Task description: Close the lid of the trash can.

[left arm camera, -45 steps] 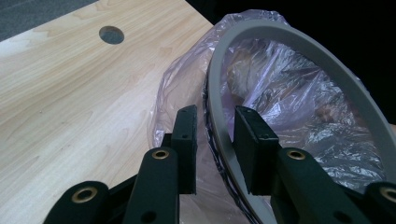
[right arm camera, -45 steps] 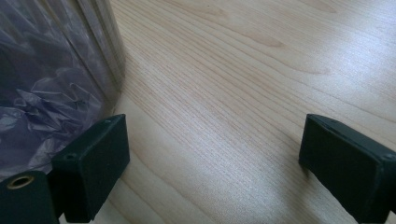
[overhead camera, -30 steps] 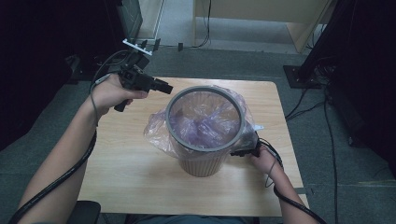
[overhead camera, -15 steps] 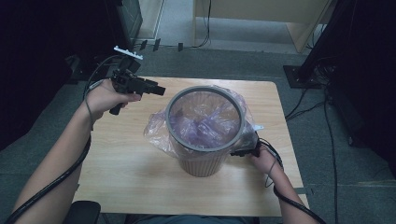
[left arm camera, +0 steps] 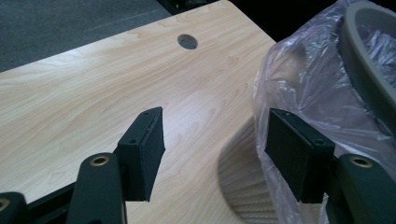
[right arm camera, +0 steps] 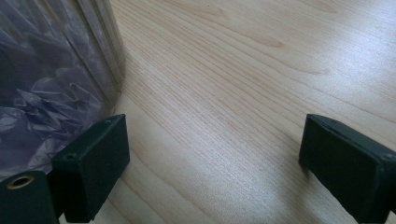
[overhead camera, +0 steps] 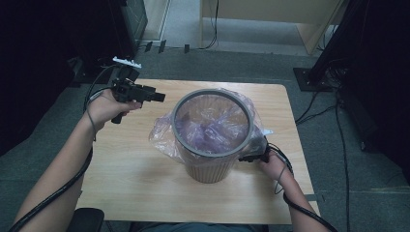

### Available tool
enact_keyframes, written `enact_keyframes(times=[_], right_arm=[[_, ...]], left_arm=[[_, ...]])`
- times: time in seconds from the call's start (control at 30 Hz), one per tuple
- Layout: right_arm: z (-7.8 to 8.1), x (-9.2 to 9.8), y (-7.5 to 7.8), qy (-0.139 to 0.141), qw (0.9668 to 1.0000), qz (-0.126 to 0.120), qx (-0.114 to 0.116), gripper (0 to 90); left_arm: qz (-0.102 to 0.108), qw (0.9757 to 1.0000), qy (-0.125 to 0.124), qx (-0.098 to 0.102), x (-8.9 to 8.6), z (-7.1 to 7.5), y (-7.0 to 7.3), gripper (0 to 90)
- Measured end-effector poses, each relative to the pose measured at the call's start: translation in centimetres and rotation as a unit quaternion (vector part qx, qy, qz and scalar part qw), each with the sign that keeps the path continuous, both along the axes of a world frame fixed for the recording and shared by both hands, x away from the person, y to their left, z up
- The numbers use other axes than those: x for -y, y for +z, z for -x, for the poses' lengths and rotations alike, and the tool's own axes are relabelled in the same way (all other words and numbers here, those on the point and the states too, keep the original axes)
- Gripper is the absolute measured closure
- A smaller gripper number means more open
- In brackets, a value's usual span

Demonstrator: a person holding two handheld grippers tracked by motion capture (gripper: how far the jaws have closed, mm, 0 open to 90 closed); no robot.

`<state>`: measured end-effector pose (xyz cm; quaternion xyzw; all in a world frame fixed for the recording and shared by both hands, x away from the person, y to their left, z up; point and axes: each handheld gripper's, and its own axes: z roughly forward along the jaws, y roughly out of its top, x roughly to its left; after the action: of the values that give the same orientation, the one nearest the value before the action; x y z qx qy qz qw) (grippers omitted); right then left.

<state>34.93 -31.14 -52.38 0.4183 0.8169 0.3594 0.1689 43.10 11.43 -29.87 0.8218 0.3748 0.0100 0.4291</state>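
1. The bin (overhead camera: 212, 140) stands on the wooden table (overhead camera: 125, 169), a little right of centre, a grey ring (overhead camera: 180, 140) pressed onto its rim. Same spot as a second ago.
2. The plastic liner (overhead camera: 162, 137) hangs out from under that ring, bunched down the bin's left side and over the far right.
3. The left gripper (overhead camera: 157, 96) has pulled back: a second ago its tips were right at the ring's left edge, now it sits clear of the bin, over the table's far-left part, pointing level towards it.
4. Its jaws have just been opening. In the left gripper view they stand spread, nothing between the pads (left arm camera: 144, 149), with bare table and the ribbed bin wall (left arm camera: 243, 182) beyond; the liner (left arm camera: 299, 84) lies just past the right-hand pad.
5. The right gripper (overhead camera: 251, 155) has not budged: low at the bin's right side, by the base.
6. Its jaws gape too in the right gripper view, holding nothing, one pad (right arm camera: 93, 163) just beside the liner-covered wall (right arm camera: 51, 93).
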Motion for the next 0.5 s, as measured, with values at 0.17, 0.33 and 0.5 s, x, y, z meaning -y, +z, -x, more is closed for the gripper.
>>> enact_keyframes(times=[0.17,0.33,0.5], right_arm=[[0.0,0.0,0.0,0.000,1.0000,0.000,0.000,8.1],[0.0,0.0,0.0,0.000,1.0000,0.000,0.000,8.1],[0.0,0.0,0.0,0.000,1.0000,0.000,0.000,8.1]], left_arm=[[-0.002,1.0000,0.005,-0.005,-0.6,0.1,-0.9,36.0],[0.001,0.9998,0.014,-0.016,-1.1,0.1,-2.3,35.5],[-0.010,0.9996,0.021,-0.018,-1.3,0.1,-3.6,35.2]])
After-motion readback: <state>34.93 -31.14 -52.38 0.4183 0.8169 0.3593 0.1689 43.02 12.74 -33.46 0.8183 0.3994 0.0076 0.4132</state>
